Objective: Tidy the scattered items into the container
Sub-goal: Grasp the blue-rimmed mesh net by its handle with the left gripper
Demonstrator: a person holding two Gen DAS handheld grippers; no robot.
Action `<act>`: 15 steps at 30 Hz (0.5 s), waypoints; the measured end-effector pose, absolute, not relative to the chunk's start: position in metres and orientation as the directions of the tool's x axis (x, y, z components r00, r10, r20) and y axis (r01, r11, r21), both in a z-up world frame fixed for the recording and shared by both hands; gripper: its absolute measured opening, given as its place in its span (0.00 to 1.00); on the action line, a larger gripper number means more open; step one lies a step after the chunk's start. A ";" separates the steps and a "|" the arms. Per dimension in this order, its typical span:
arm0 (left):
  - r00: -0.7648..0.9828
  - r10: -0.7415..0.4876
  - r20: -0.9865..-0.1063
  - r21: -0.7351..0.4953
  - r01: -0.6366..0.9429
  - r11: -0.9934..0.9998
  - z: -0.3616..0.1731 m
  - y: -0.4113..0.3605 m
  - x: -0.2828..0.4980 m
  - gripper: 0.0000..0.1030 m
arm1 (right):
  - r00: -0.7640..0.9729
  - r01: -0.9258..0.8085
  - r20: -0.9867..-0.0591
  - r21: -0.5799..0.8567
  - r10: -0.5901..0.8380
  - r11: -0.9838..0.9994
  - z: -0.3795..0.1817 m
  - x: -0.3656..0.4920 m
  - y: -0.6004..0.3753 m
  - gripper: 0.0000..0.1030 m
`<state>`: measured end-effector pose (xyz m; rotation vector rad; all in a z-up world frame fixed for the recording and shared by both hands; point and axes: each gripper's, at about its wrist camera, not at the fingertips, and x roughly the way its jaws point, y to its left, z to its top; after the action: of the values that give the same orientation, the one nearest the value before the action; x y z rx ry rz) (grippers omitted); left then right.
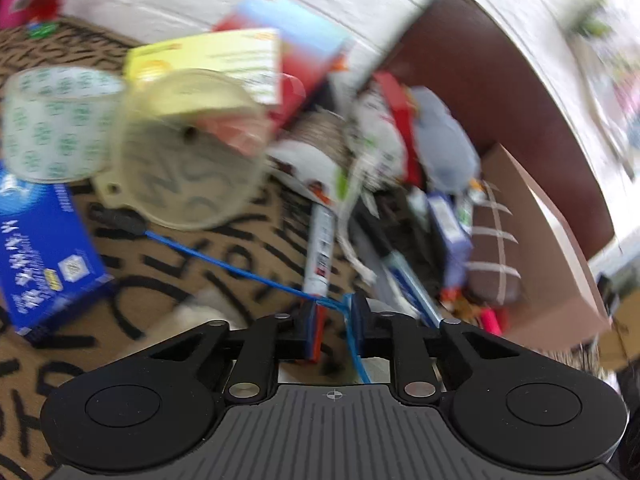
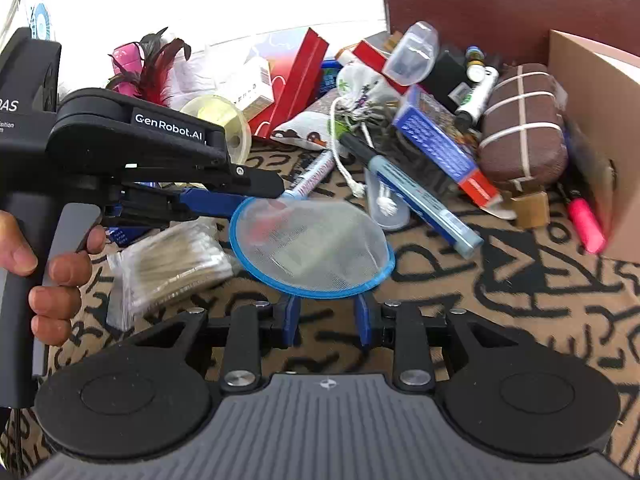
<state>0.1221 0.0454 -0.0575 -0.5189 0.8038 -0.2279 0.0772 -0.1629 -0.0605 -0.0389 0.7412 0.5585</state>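
A small blue net (image 2: 312, 246) is held above the patterned cloth (image 2: 520, 292) by the left gripper (image 2: 256, 196), its jaws pinched on the thin handle (image 1: 224, 264). The right gripper (image 2: 329, 320), jaws spread, is seen just beneath the net's rim, with the cardboard box (image 2: 600, 120) well apart at right

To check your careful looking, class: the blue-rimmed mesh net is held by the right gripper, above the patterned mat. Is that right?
Not quite. The left gripper holds the blue-rimmed mesh net, clamped on its handle above the patterned mat. The right gripper is open, its fingers just below the rim and gripping nothing. The right wrist view shows this.
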 end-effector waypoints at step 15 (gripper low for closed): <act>0.664 -0.443 -0.603 -0.534 0.077 0.842 -0.045 0.015 0.104 0.12 | 0.704 -0.441 -0.618 0.006 0.350 0.898 -0.053 0.058 -0.198 0.72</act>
<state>0.1042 0.0147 -0.0446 -0.4985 0.7975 -0.3075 0.0577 -0.1981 -0.0530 -0.1465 0.6552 0.4411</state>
